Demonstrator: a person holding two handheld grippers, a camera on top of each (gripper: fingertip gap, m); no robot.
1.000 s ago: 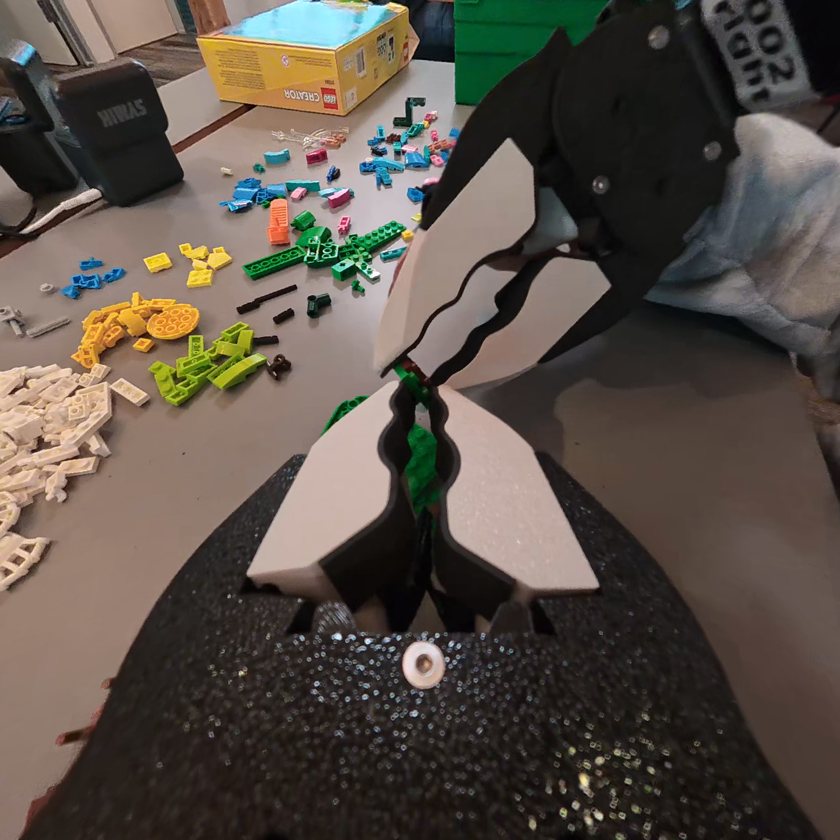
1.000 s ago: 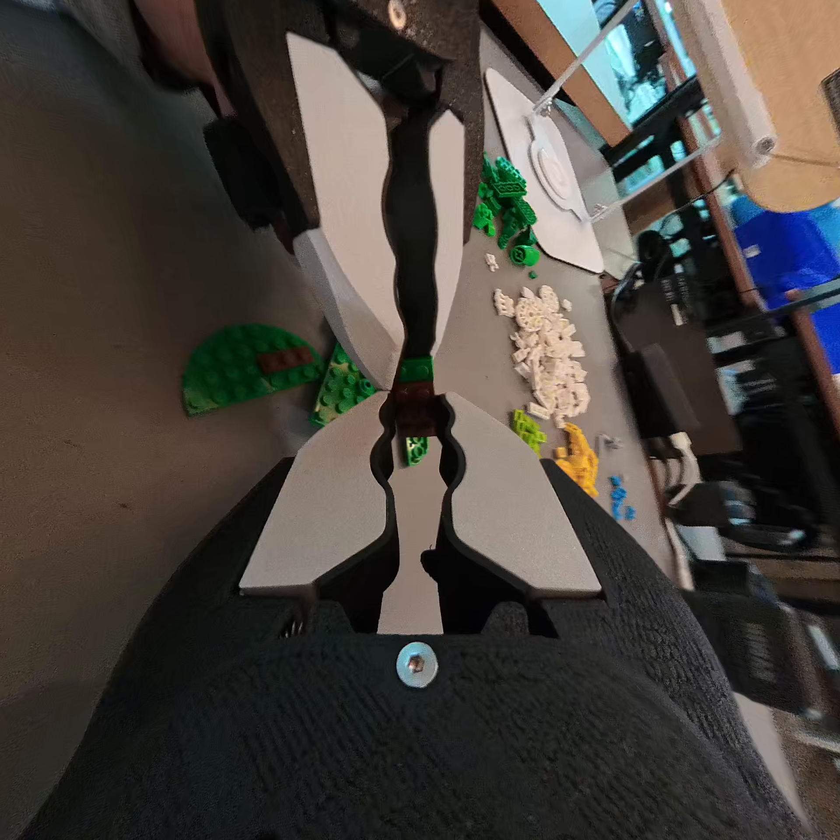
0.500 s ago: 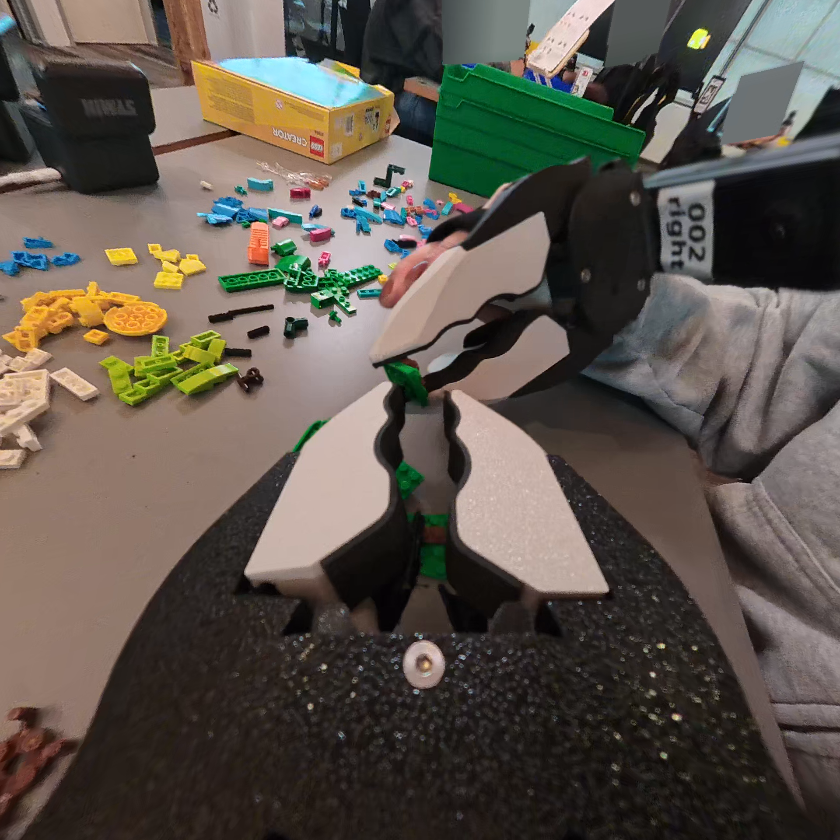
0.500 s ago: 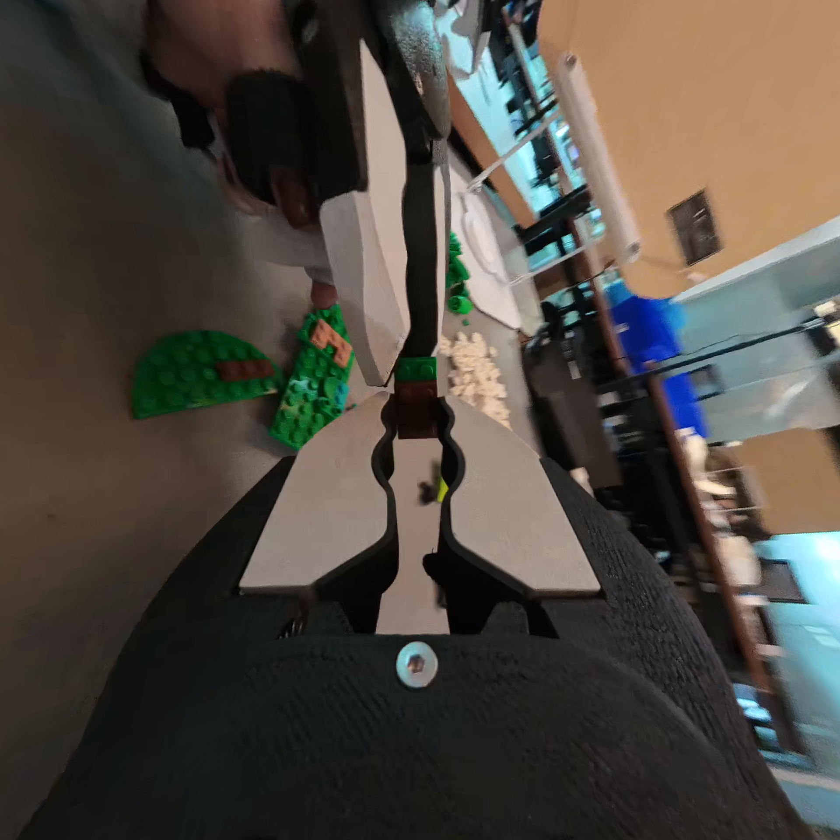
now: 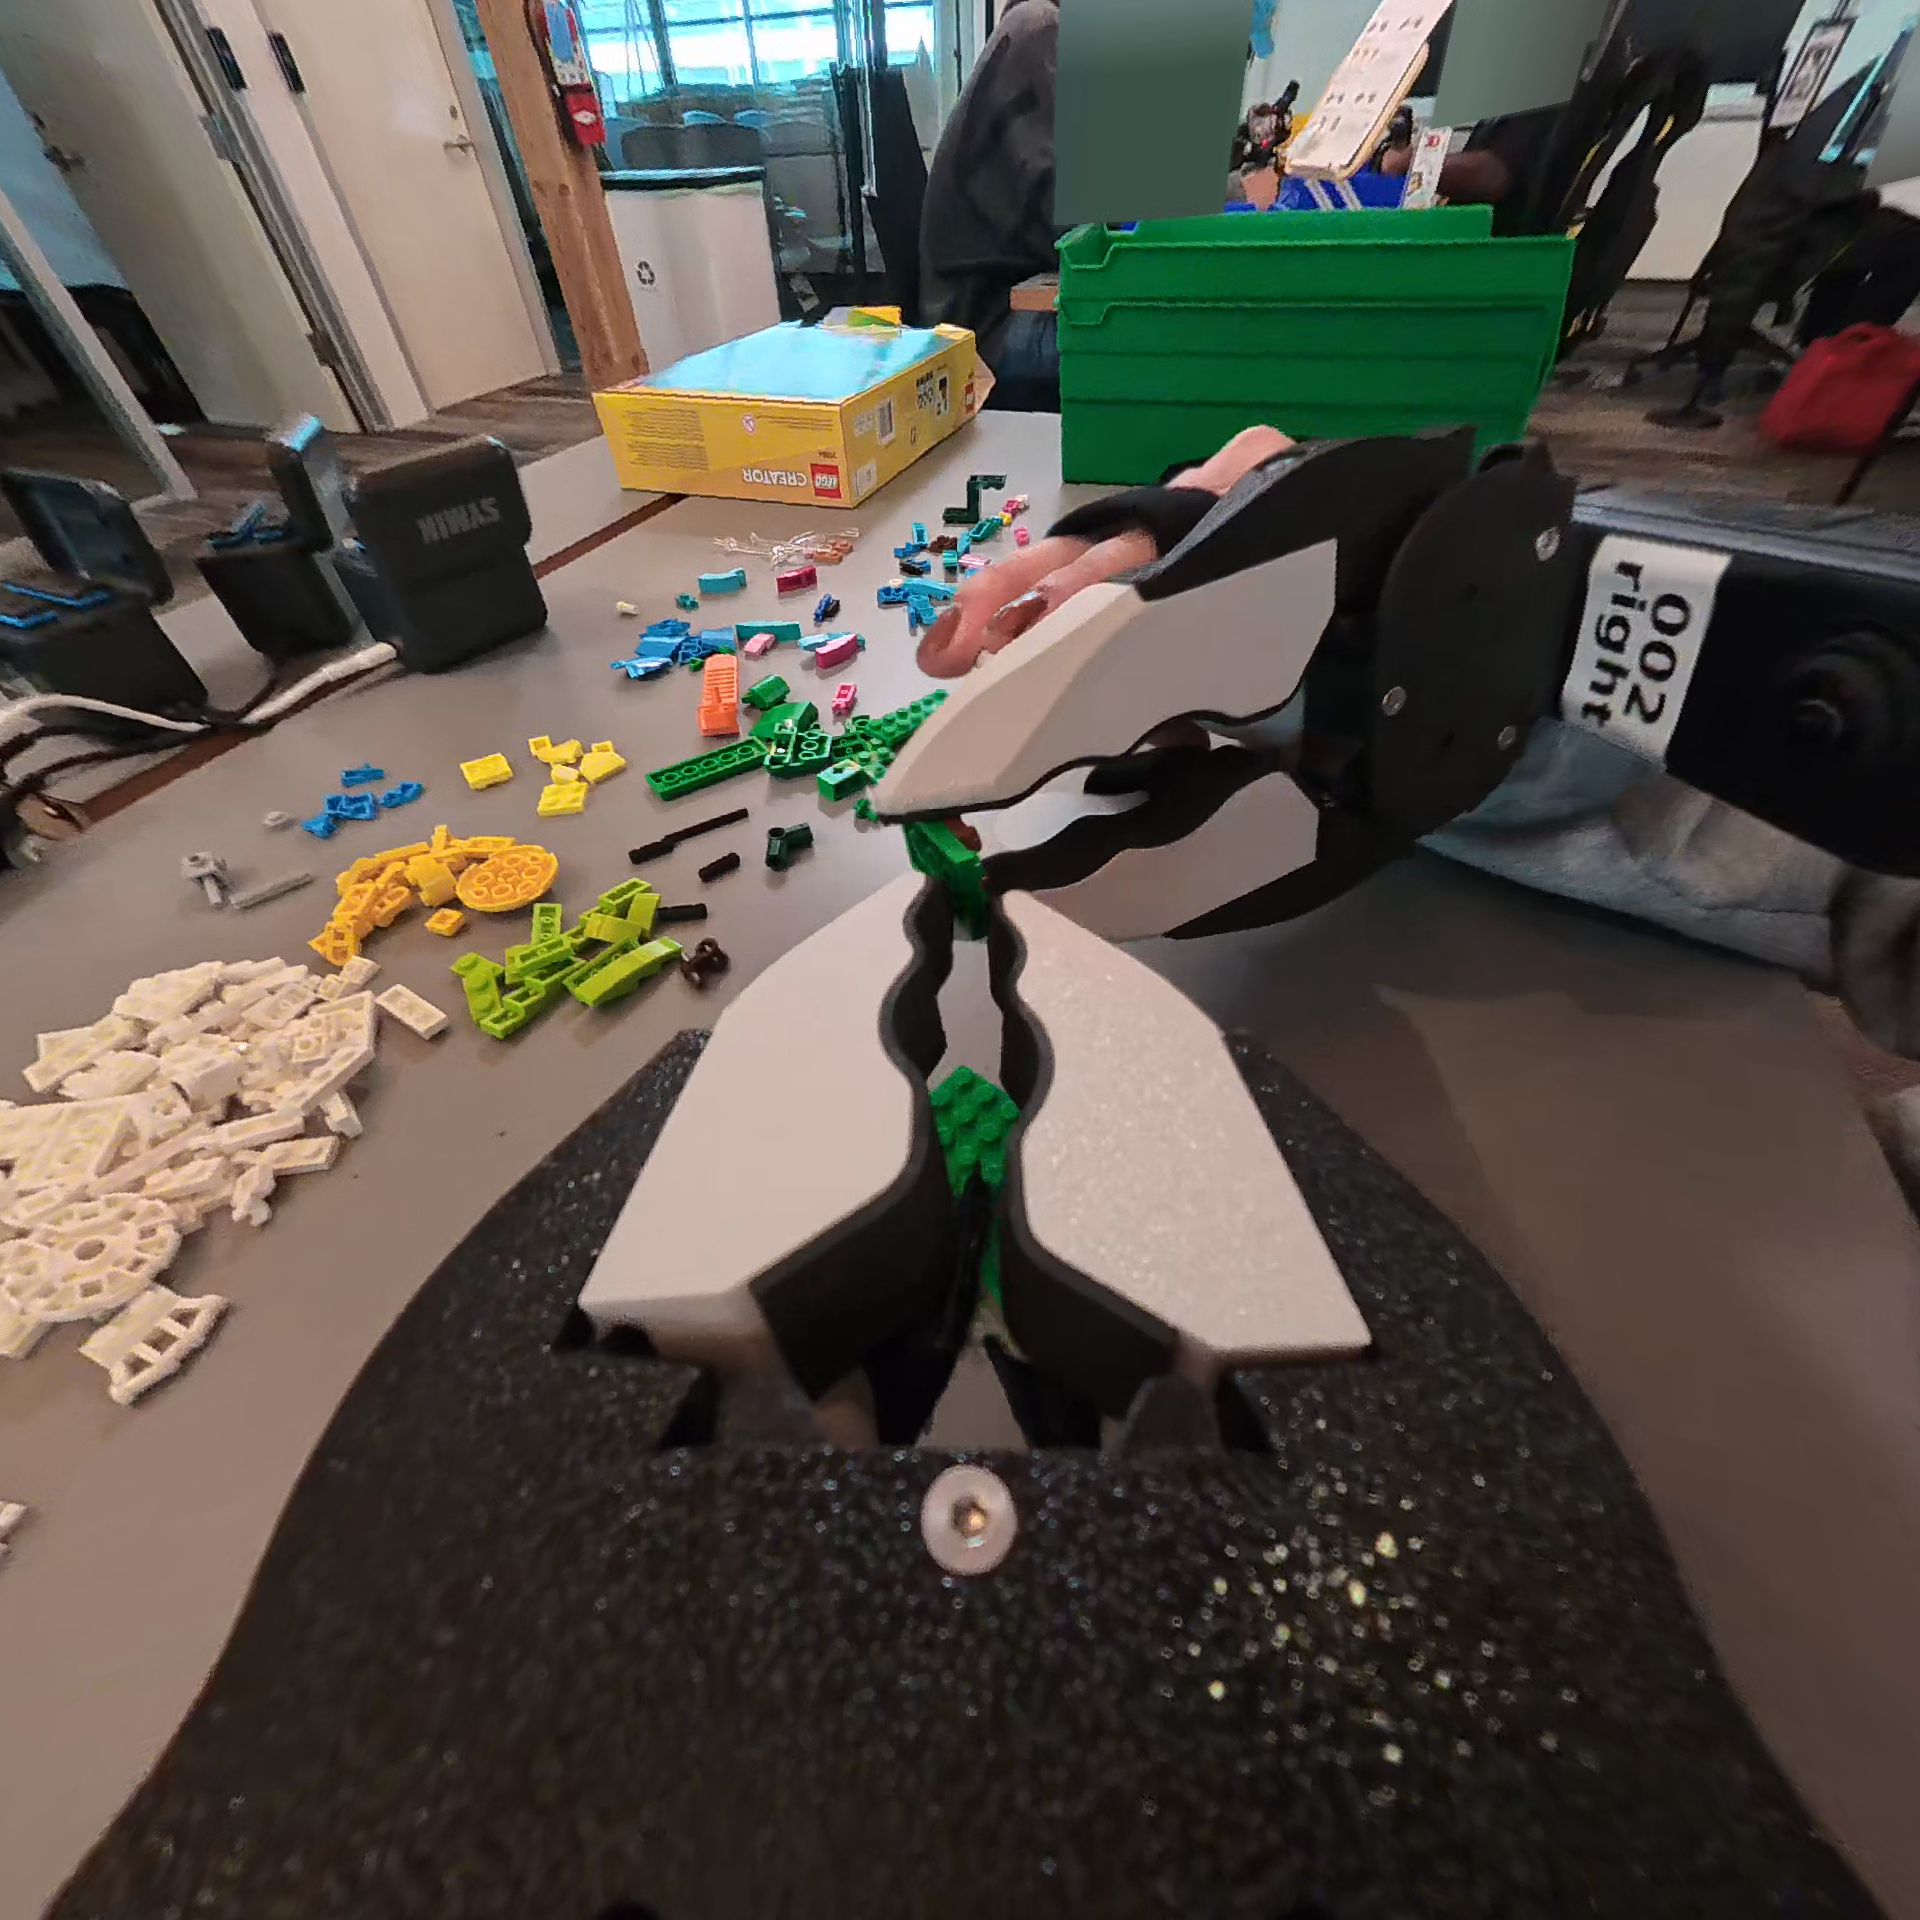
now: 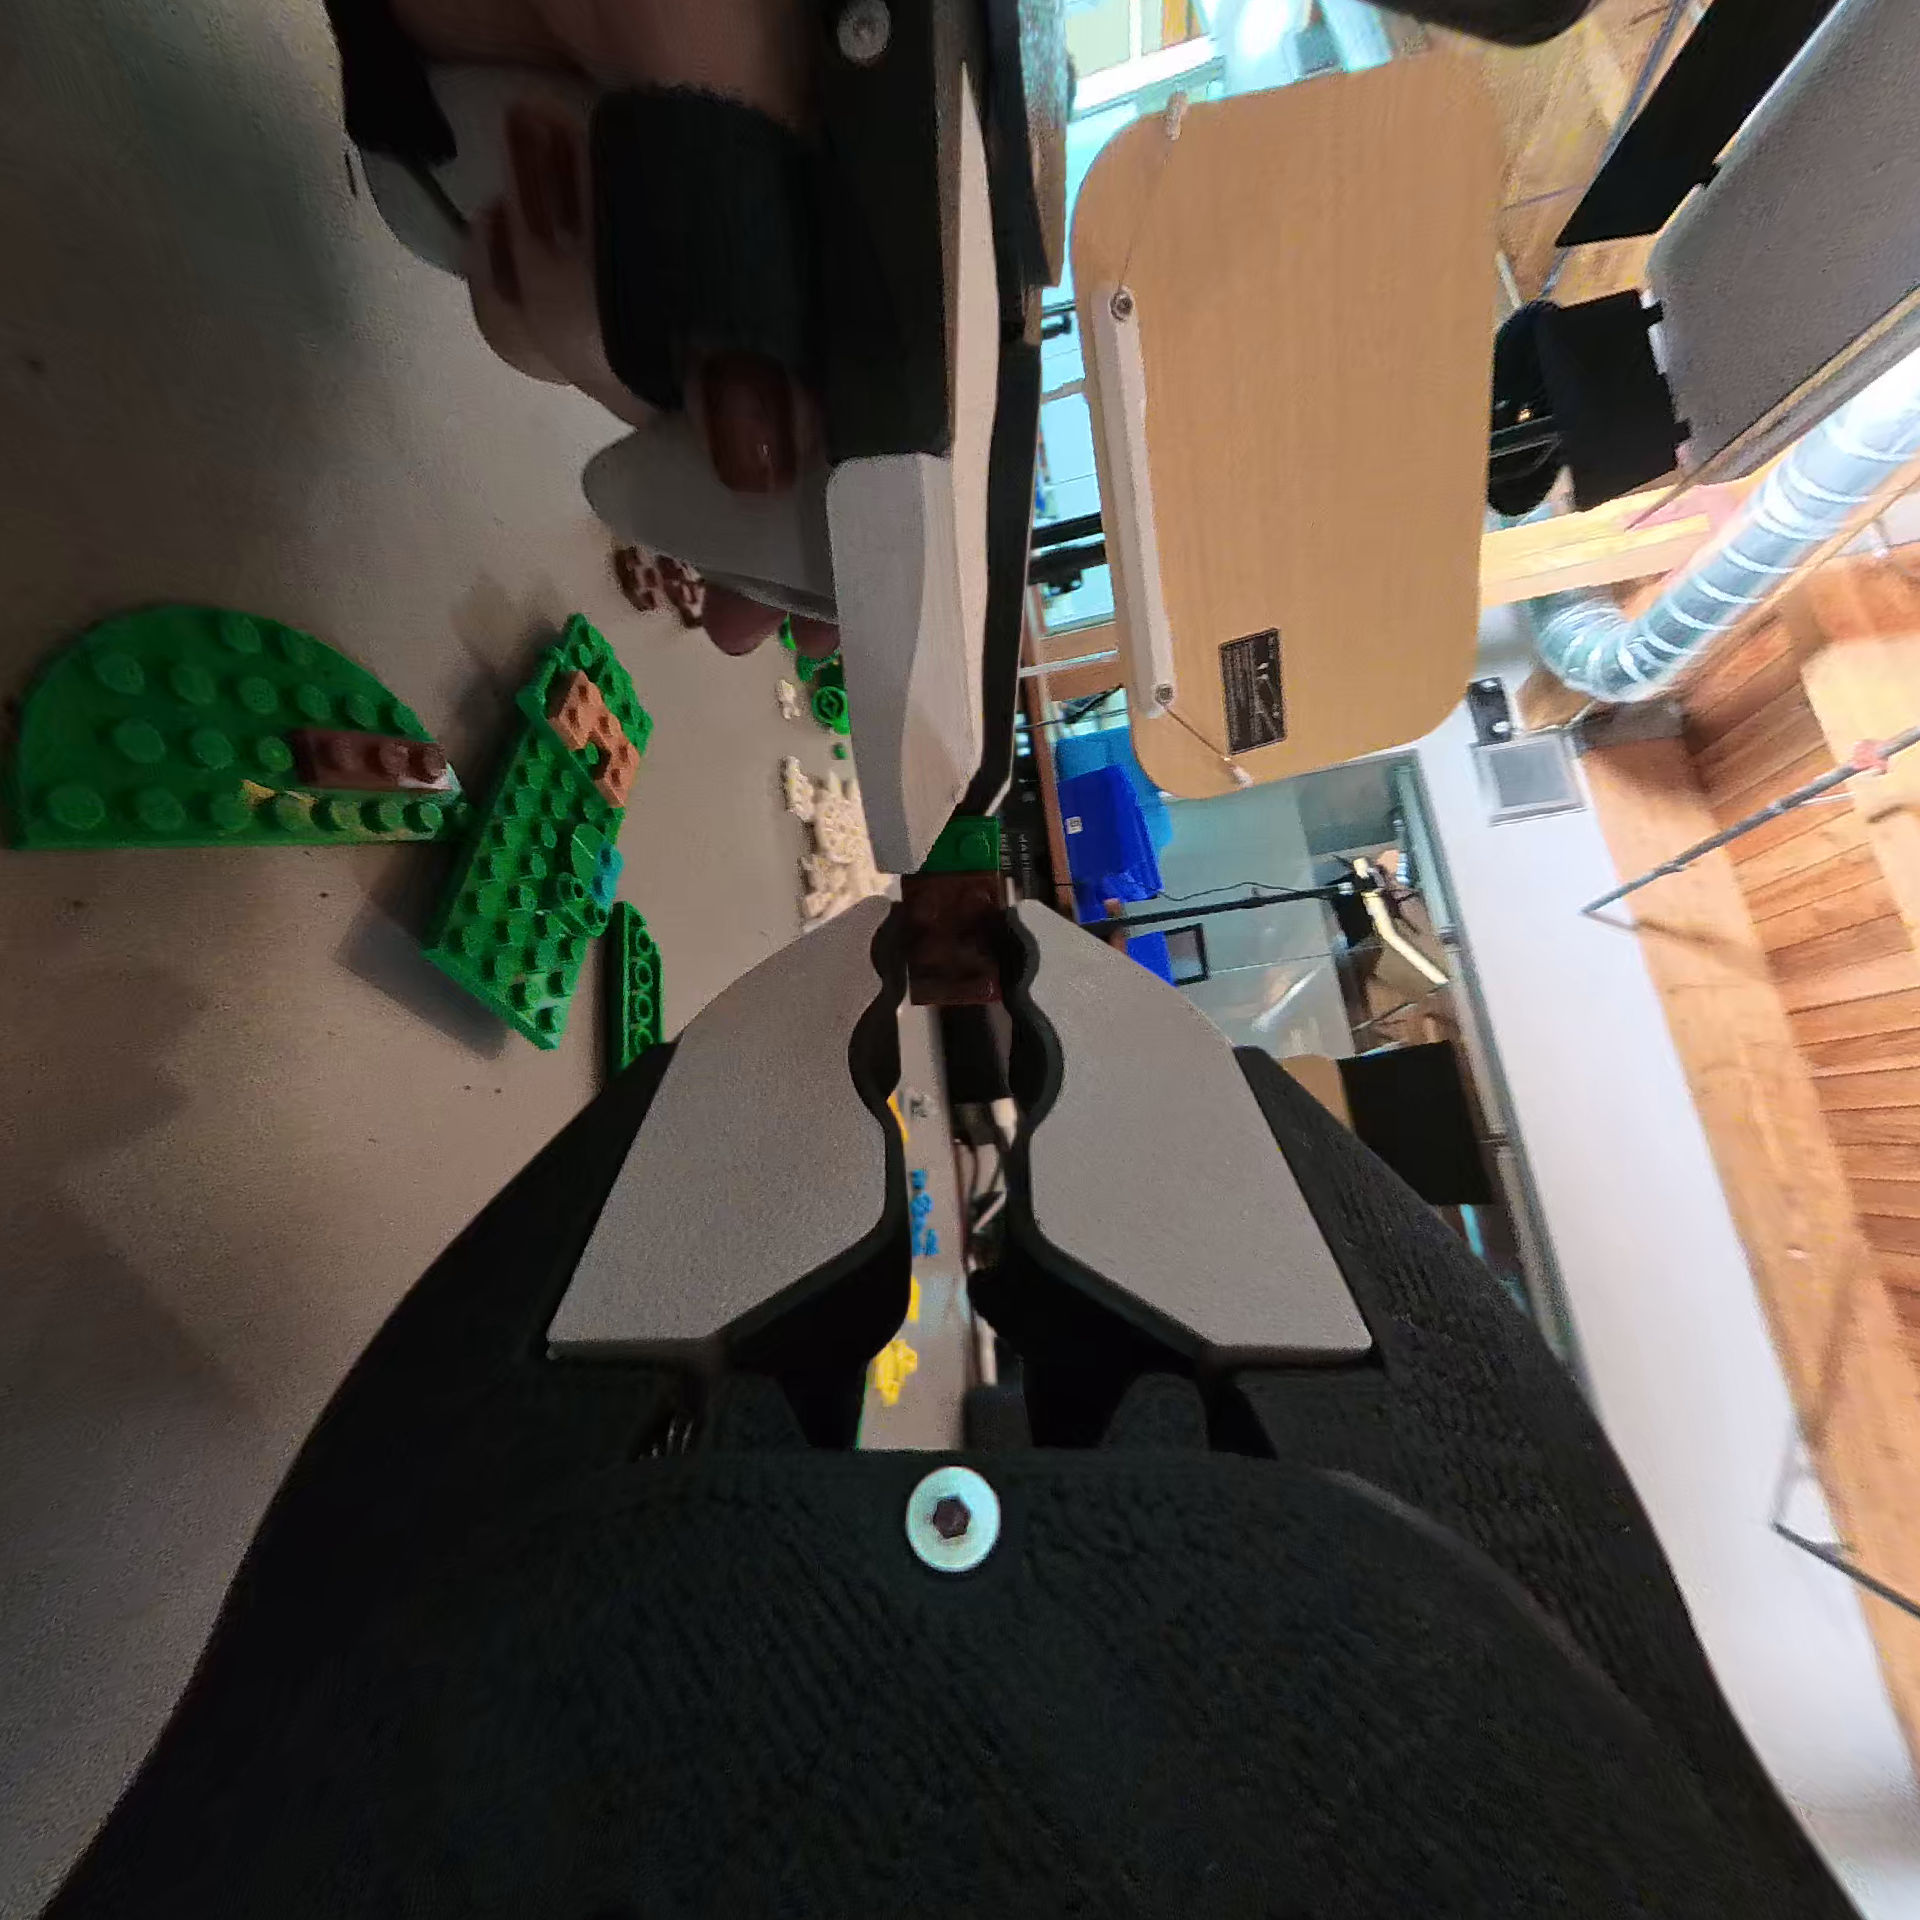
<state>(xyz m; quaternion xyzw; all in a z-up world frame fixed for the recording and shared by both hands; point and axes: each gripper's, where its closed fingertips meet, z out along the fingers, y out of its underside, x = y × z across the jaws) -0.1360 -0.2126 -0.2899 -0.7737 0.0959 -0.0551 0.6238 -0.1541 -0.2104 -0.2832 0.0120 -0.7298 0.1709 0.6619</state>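
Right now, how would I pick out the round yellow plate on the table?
Start at the white pile at the table's left edge. Beyond it lies a yellow heap. The round plate sits at its right end, the only disc there, with holes.

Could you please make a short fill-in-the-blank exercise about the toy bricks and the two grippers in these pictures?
1. The right gripper holds a small ____ brick between its fingers.
2. The left gripper holds a small ____ plate at its fingertips.
3. The big pile of bricks at the left edge of the table is ____.
4. The cardboard box at the far side of the table has ____ sides.

Missing words: brown; green; white; yellow
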